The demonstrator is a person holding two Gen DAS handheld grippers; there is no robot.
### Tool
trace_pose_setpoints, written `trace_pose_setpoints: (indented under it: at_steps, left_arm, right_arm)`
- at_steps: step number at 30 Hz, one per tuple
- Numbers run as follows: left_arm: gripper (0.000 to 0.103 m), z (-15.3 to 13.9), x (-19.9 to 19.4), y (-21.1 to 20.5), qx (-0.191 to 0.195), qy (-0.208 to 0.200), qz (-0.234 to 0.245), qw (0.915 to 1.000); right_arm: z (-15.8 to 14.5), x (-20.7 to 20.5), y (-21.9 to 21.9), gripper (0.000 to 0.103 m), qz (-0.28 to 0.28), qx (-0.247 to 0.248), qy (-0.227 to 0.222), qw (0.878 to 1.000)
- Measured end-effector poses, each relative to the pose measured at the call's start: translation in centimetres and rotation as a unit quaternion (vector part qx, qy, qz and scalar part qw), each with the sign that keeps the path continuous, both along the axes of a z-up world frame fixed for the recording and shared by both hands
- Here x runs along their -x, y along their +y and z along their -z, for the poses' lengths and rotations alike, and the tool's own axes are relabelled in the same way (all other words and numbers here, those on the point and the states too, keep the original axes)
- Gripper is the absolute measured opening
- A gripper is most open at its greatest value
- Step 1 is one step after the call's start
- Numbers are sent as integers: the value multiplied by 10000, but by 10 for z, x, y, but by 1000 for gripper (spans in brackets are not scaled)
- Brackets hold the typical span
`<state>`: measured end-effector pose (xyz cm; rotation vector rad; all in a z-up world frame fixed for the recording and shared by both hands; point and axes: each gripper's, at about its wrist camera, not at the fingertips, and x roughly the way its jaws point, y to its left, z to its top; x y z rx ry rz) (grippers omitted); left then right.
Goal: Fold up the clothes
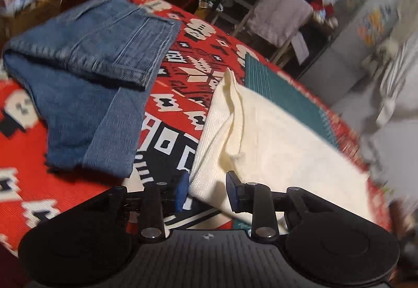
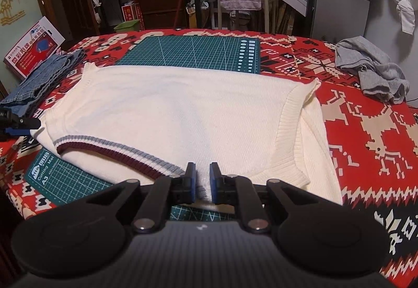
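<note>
Right gripper (image 2: 202,180): jaws parted to a narrow gap, pads over the near hem of the sweater (image 2: 169,110). Knit fabric shows between the pads; whether they pinch it cannot be told. The maroon-and-grey ribbed band runs from the left jaw away to the left. A ribbed cuff edge lies just right of the right jaw.

The sweater lies flat ahead of the jaws, on the cutting mat (image 2: 193,52), which lies on the red patterned blanket (image 2: 365,131). A grey garment (image 2: 373,71) lies well apart to the far right.

Left gripper (image 1: 207,190): jaws apart at a moderate width, holding nothing. A corner of the sweater (image 1: 261,136) sits between and ahead of the pads. Folded jeans (image 1: 86,60) lie ahead and left of the left jaw, apart from the sweater.
</note>
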<state>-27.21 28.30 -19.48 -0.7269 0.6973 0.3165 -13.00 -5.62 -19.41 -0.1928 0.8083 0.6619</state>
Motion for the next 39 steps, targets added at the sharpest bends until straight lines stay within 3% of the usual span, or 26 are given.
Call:
trace_pose_setpoints:
  at_steps: [7, 10, 18, 25, 30, 35, 39]
  left_arm:
    - [29, 7, 21, 6, 1202, -105, -234, 9924]
    - [28, 15, 22, 3, 1511, -228, -318, 9877]
    - [26, 19, 22, -2, 1525, -651, -869, 9823]
    - [22, 13, 30, -15, 729, -982, -897, 9884]
    - [22, 5, 24, -23, 122, -1017, -653, 9926]
    - [22, 12, 22, -16, 432, -974, -855, 9906]
    - [21, 23, 32, -5, 1029, -982, -1363, 9804]
  right_arm:
    - [0, 0, 1, 14, -2, -1, 6, 10000]
    - [0, 1, 3, 18, -21, -6, -2, 10000]
    - [0, 1, 1, 19, -7, -55, 32, 10000]
    - [-1, 1, 1, 19, -6, -64, 37, 10000]
    - [0, 1, 1, 19, 1, -81, 45, 10000]
    - [0, 1, 2, 20, 3, -89, 51, 9999]
    - [0, 1, 2, 21, 5, -94, 59, 9999]
